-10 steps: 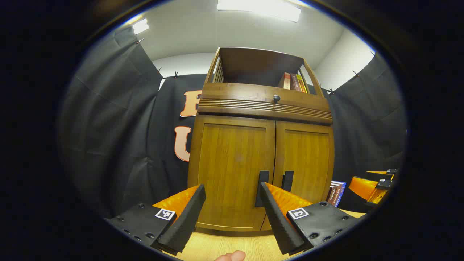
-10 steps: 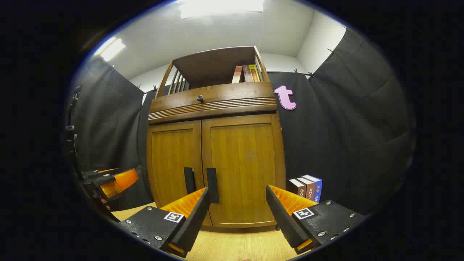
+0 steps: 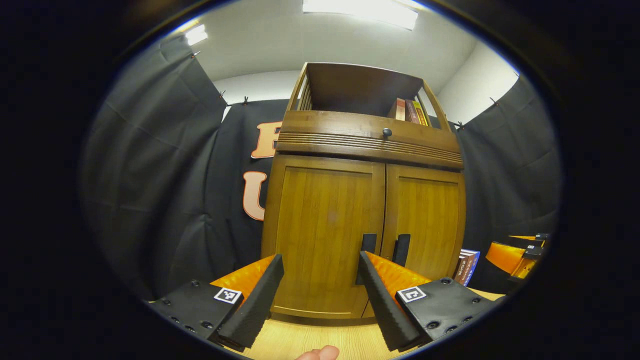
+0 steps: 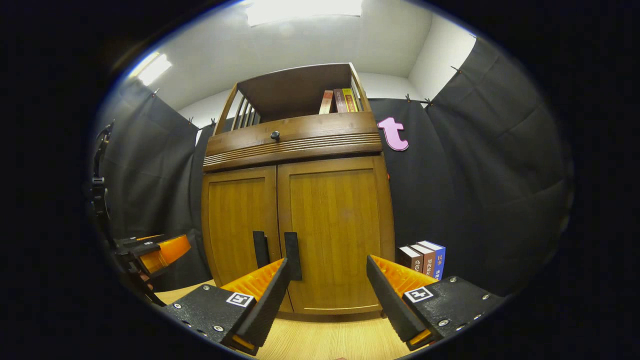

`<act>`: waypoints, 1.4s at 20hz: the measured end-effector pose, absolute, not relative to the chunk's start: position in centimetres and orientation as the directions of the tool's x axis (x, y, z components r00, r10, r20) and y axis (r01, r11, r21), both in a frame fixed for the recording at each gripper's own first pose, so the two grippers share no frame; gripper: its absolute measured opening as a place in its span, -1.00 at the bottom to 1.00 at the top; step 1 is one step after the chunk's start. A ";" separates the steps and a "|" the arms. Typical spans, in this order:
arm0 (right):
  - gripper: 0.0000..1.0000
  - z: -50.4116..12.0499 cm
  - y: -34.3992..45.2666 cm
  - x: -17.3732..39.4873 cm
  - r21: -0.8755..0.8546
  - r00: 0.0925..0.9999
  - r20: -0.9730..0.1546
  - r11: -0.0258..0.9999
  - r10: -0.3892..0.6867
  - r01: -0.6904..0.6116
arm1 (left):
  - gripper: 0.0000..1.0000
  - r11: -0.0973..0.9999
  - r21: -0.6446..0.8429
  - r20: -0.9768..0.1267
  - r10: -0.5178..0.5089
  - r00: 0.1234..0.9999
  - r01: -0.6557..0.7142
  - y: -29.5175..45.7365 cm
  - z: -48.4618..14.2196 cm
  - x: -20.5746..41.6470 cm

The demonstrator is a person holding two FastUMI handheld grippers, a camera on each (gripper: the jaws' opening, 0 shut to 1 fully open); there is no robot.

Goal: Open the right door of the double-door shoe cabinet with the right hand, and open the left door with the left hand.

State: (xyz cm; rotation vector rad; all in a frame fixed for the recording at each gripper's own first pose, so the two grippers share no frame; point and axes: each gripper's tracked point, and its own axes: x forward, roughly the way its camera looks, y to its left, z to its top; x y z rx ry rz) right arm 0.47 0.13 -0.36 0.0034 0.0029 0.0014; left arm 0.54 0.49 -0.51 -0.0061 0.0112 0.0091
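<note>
Two grippers, left gripper [image 3: 316, 295] and right gripper [image 4: 327, 300], both spread wide, holding and touching nothing. One shoe cabinet [image 4: 295, 210] at the table's [image 4: 325, 342] back edge; two doors shut, two black handles [image 4: 292, 256]. Three books [image 4: 425, 259] beside it.

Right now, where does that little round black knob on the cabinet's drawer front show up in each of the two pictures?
Left gripper view: the black knob sits above the centre, slightly right, on the ribbed drawer front over the closed doors.
Right gripper view: the black knob sits above the centre, slightly left, on the same drawer front.
Shared landmark: the pair of black door handles at the seam between the doors, below the knob.
</note>
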 end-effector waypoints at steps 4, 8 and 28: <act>0.88 -0.5 0.3 0.7 0.002 1.000 -0.005 1.000 0.004 -0.004 | 0.94 1.000 -0.004 -0.014 0.002 1.000 -0.002 0.2 -0.6 0.5; 0.88 -0.7 0.2 0.7 0.001 1.000 -0.007 1.000 0.003 -0.003 | 0.93 1.000 -0.005 -0.018 -0.002 1.000 0.002 0.1 -0.6 0.5; 0.87 -3.3 5.2 10.2 -0.023 0.995 -0.051 0.996 0.081 -0.082 | 0.94 1.000 -0.001 -0.036 -0.008 0.999 0.008 0.3 -1.2 0.1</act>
